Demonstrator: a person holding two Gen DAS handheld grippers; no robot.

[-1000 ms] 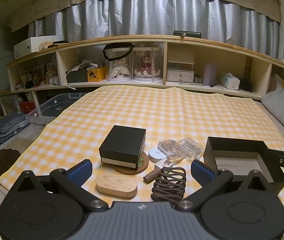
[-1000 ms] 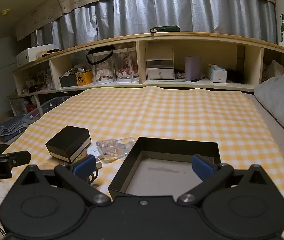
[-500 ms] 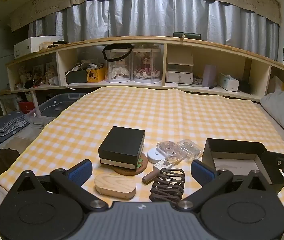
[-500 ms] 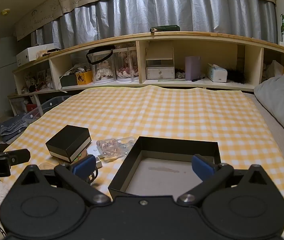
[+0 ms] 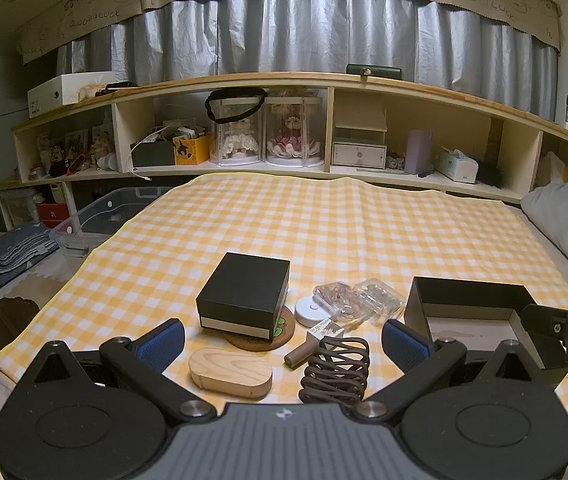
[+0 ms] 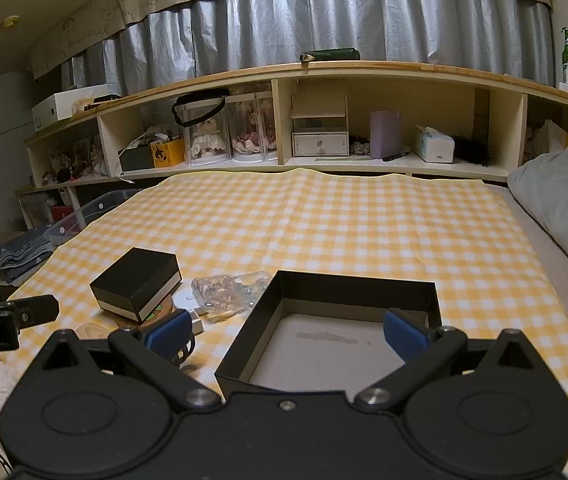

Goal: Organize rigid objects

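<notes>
Clutter sits bunched on the yellow checked cloth (image 5: pixel 324 224): a black lidded box (image 5: pixel 243 294) resting partly on a cork coaster (image 5: pixel 284 330), a wooden oval case (image 5: pixel 229 372) in front of it, a brown coiled hair clip (image 5: pixel 336 368), a small brown tube (image 5: pixel 302 354), a white round puck (image 5: pixel 310 312) and two clear plastic clamshells (image 5: pixel 358 298). The open black tray (image 6: pixel 336 320) lies just to the right of the pile with nothing in it, so I'd guess none of the sorting has happened yet. Left gripper (image 5: pixel 284 340) hangs over the near edge of the pile with its jaws spread wide and nothing in them; right gripper (image 6: pixel 288 330) is likewise spread and unloaded, hovering over the tray. Biggest risk imo is how tightly packed everything is: going for the hair clip could knock the tube or case, and lifting the box might drag that coaster along.
</notes>
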